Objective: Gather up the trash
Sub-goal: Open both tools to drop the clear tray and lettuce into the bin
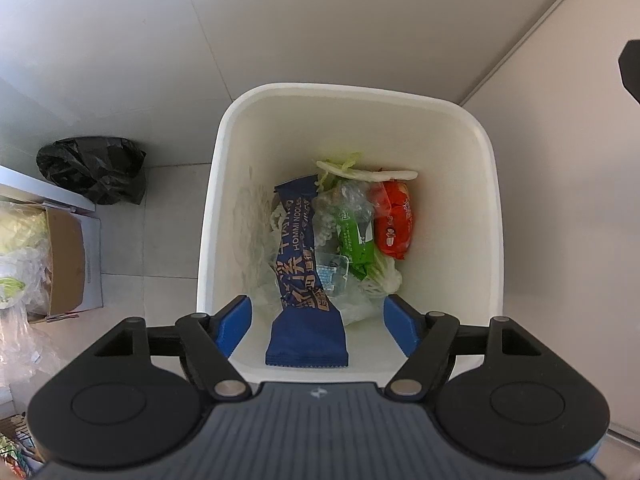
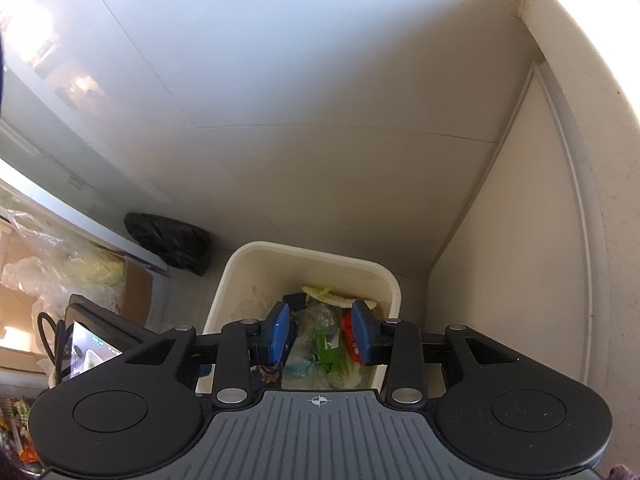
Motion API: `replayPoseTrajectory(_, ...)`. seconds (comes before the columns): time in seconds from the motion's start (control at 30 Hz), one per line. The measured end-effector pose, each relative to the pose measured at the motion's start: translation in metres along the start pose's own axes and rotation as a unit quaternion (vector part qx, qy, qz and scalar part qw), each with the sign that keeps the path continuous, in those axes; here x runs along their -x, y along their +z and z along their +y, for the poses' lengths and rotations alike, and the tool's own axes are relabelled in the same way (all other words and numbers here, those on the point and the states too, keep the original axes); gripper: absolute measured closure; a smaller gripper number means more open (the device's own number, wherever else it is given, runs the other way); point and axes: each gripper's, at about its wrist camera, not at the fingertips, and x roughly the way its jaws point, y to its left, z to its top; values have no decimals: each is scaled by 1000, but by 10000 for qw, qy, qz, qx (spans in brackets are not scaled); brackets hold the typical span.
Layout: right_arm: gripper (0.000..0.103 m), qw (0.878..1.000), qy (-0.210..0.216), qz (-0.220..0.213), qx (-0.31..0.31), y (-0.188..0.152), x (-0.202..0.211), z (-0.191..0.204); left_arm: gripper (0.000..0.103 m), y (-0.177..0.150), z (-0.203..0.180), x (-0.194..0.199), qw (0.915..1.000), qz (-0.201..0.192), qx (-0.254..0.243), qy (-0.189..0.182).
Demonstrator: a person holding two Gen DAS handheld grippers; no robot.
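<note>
Left claw (image 1: 317, 326) points straight down over the white bin (image 1: 224, 184), jaws spread wide, nothing gripped; the blue noodle wrapper (image 1: 304, 280) lies free between the blue pads, leaning on the bin's near wall. Right claw (image 2: 320, 334) is angled down at the same bin (image 2: 240, 276), jaws partly apart, pads pressing on nothing. Deeper in the bin: clear plastic wrap (image 1: 344, 216), green packet (image 1: 354, 242), red packet (image 1: 394, 220), pale cabbage scraps (image 1: 360, 170) at the far side. On the floor left of the bin, a cardboard box (image 1: 70, 264); beyond it, a crumpled black bag (image 1: 92, 168) against the wall.
</note>
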Motion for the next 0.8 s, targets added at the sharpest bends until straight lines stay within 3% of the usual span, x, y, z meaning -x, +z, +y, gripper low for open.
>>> replayPoseTrajectory(0.13, 69, 10000, 18, -29, 29, -2, 4, 0, 31, 0, -2, 4, 10000, -31, -38, 20)
replayPoseTrajectory(0.37, 59, 9996, 159, -215, 99, -1, 10, 9, 29, 0, -5, 15, 9998, -128, -122, 55)
replayPoseTrajectory(0.8, 34, 9940, 324, -1007, 288, -19, 83, 8, 15, -4, -6, 66, 9981, -551, -260, 129)
